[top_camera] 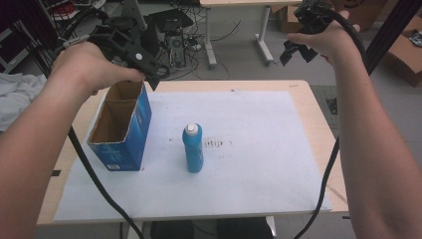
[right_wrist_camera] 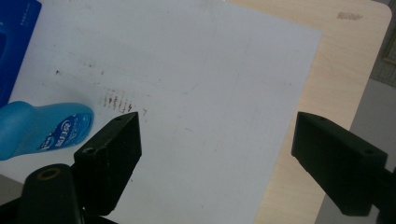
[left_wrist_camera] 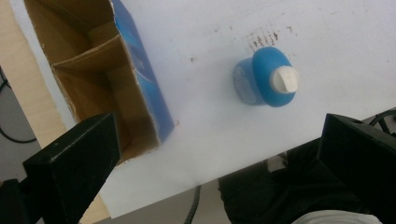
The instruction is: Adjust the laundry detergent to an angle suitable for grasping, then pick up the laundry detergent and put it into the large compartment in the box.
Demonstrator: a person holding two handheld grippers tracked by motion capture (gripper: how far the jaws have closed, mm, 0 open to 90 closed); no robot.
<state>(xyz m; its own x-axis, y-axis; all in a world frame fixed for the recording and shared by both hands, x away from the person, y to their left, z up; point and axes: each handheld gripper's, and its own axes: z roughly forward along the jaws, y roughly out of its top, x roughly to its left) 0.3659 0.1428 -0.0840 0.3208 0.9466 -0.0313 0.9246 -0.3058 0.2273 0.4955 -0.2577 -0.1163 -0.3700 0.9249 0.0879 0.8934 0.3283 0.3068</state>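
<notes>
A blue bottle with a white cap stands upright in the middle of the white sheet. Left of it stands a blue cardboard box, its top open and its brown inside bare. My left gripper hangs high over the box's far end, open, with nothing between its jaws. In the left gripper view it looks down on the bottle and the box. My right gripper is raised beyond the table's far right corner. It is open and holds nothing, with the bottle off to its left.
The wooden table shows bare wood to the right of the sheet. Behind it on the floor are cables and a computer, a second desk's legs and cardboard boxes. A white cloth lies at the left.
</notes>
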